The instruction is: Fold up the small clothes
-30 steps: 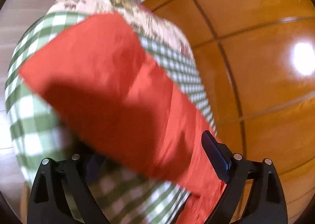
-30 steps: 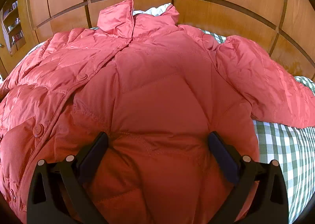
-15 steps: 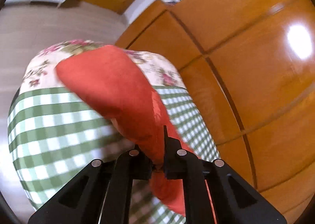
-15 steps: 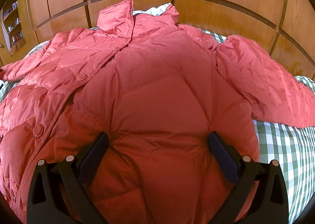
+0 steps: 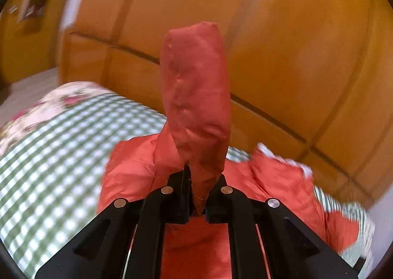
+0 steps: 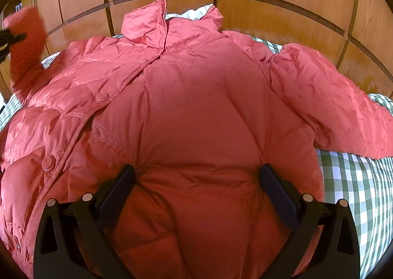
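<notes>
While right tongs (image 6: 196, 195) gape, left tongs (image 5: 196, 201) pinch the sleeve (image 5: 196, 97).

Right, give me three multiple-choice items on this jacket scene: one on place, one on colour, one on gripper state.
1. Where does the jacket lie?
A. on the checked cover
B. on a bare floor
C. on a hanger

2. What colour is the checked cover?
A. blue and yellow
B. green and white
C. plain grey

3. How does the left gripper stand?
A. wide open
B. out of view
C. shut on the sleeve

Key: 1 A, cover shows beside the jacket; 2 B, checks visible; 3 C, jaws pinch the raised sleeve.
</notes>
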Available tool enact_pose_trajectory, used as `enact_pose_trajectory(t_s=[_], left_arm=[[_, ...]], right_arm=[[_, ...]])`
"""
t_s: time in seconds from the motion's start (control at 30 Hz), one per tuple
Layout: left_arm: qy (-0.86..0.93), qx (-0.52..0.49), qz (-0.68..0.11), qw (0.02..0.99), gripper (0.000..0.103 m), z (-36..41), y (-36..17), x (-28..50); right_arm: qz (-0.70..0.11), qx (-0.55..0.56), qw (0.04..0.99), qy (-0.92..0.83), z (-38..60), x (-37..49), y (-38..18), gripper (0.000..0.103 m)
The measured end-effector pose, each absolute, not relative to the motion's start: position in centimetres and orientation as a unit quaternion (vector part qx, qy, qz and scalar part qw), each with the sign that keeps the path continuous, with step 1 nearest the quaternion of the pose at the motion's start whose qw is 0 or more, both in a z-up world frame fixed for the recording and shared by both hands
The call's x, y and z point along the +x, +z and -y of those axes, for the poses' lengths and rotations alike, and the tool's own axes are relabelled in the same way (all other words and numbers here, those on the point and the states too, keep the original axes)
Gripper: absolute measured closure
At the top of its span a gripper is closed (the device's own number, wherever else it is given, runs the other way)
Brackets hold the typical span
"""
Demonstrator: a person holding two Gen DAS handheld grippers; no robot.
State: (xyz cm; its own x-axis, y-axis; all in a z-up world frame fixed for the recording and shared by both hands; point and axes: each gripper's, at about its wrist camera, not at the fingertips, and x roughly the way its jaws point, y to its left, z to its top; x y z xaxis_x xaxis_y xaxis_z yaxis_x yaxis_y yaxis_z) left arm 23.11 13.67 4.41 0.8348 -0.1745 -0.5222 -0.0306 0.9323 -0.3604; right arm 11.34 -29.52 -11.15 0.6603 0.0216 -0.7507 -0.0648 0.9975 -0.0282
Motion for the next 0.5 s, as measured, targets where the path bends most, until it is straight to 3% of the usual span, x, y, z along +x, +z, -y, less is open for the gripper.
enact_pose_trajectory(t_s=[0.27, 0.5], left_arm=[[-0.138, -0.066, -0.354, 0.923, 0.096, -1.7, 1.8, 25.7], [-0.204, 0.048, -0.362, 0.908, 0.096, 6.1, -1.2, 25.0]], right_arm=[[-0.410, -0.024, 0.911, 0.025, 29.5, 11.4, -11.1, 0.002], [-0.410, -0.022, 0.912, 0.026, 29.6, 11.4, -11.1, 0.002]])
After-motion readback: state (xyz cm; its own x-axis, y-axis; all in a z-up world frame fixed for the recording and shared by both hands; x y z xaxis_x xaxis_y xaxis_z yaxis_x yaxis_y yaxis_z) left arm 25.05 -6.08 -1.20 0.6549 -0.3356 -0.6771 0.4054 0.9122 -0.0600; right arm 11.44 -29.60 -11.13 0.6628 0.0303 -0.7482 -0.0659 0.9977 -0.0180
